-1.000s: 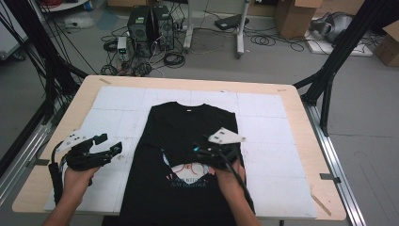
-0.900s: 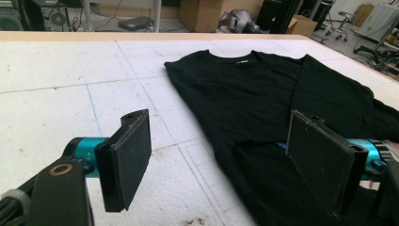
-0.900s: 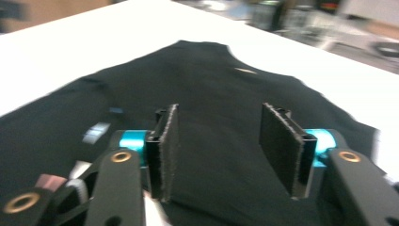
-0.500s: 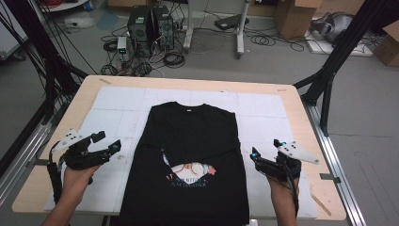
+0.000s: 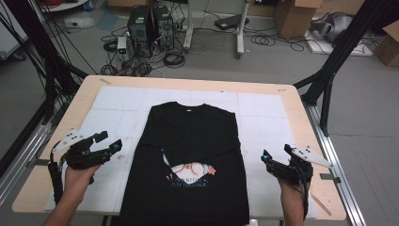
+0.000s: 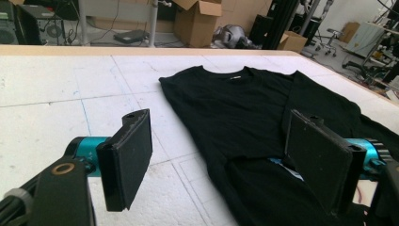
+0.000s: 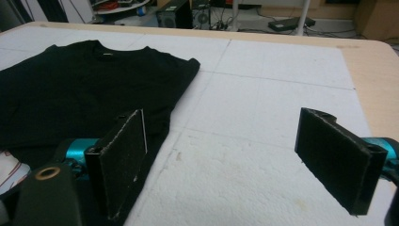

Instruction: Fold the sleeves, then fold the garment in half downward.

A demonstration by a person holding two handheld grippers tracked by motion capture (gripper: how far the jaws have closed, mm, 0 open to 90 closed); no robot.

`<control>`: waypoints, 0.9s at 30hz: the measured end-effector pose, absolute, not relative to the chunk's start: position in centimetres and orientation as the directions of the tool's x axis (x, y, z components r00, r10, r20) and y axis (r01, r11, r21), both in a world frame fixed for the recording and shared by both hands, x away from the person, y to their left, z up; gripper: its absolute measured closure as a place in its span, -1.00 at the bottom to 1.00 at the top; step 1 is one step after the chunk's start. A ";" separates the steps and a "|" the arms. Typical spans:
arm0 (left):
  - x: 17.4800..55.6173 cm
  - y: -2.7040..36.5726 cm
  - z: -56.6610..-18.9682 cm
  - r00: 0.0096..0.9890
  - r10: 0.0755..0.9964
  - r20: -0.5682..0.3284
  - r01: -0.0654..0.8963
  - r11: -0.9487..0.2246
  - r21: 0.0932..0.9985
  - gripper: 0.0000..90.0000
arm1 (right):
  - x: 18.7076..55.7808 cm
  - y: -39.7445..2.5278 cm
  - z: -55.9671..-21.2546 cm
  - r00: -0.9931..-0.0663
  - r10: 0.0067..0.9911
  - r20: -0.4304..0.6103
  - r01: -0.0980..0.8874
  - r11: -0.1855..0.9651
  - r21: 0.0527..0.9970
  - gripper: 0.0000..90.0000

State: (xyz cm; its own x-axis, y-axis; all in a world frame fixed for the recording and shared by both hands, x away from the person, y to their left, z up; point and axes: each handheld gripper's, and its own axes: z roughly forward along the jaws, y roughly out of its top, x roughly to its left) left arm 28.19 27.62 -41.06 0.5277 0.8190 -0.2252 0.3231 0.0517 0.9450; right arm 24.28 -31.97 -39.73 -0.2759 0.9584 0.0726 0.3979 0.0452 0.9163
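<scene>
1. Counter [image 5: 308,122]: a wooden top overlaid with white padded sheets [image 5: 117,101]. It extends ahead of and to both sides of the two sets of fingers.
2. Black T-shirt [image 5: 190,136]: lies flat on the white sheets between the two grippers, collar [image 5: 188,109] on the far side from them. Both sleeves appear folded inward over the body; the printed chest graphic [image 5: 190,173] shows nearer the hem, roughly level with the fingers.
3. Left gripper [image 5: 109,146]: held just off the shirt's left edge, clear of the cloth. In the left gripper view the fingers [image 6: 129,157] are spread wide and empty, with the shirt's edge running between them.
4. Right gripper [image 5: 273,162]: held off the shirt's right edge over bare padding, a little farther from the cloth than the left. In the right gripper view its fingers [image 7: 336,157] are likewise spread and empty; the shirt's edge lies beside the left-hand finger.
5. Step in hand (judged): folding the shirt, with the next grasp probably at the side edges or hem.
6. Risks (judged):
   - Closing on one layer only would let the tucked sleeve slide out, undoing the fold.
   - Unequal starting offsets of the two grippers could skew the fold line.
   - Fingers driven too low may snag a sheet seam or pinch the padding with the cloth.
</scene>
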 end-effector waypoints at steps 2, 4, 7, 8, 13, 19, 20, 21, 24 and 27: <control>28.3 27.5 -41.1 0.530 0.819 -0.221 0.327 0.044 0.944 -0.48 | 24.2 -32.1 -39.8 -0.276 0.960 0.058 0.405 0.062 0.912 -0.65; 28.2 27.5 -41.1 0.532 0.818 -0.218 0.328 0.039 0.944 -0.48 | 24.3 -32.0 -39.9 -0.271 0.961 0.046 0.410 0.072 0.909 -0.65; 28.3 27.6 -41.1 0.532 0.815 -0.229 0.328 0.051 0.943 -0.48 | 24.4 -31.8 -39.8 -0.270 0.962 0.048 0.408 0.070 0.910 -0.65; 28.3 27.6 -41.1 0.531 0.815 -0.232 0.329 0.055 0.943 -0.48 | 24.4 -31.7 -39.8 -0.272 0.961 0.045 0.405 0.072 0.912 -0.65; 28.5 27.6 -41.3 0.536 0.812 -0.234 0.338 0.047 0.940 -0.49 | 24.5 -31.7 -39.9 -0.266 0.962 0.060 0.412 0.057 0.909 -0.65; 28.5 27.6 -41.0 0.536 0.805 -0.255 0.344 0.067 0.937 -0.46 | 24.9 -31.3 -39.9 -0.275 0.959 0.064 0.408 0.056 0.911 -0.65; 28.6 27.5 -40.9 0.535 0.806 -0.256 0.344 0.068 0.936 -0.46 | 24.9 -31.3 -39.8 -0.277 0.959 0.064 0.408 0.057 0.911 -0.65; 28.7 27.3 -40.7 0.539 0.800 -0.262 0.348 0.072 0.935 -0.45 | 24.8 -31.2 -39.8 -0.284 0.957 0.057 0.406 0.066 0.912 -0.65; 29.0 26.8 -40.4 0.563 0.777 -0.282 0.358 0.078 0.930 -0.39 | 24.6 -31.2 -39.8 -0.296 0.954 0.053 0.407 0.076 0.910 -0.65; 29.5 26.2 -40.4 0.569 0.777 -0.270 0.368 0.053 0.928 -0.37 | 24.4 -31.3 -39.6 -0.301 0.951 0.070 0.396 0.058 0.916 -0.65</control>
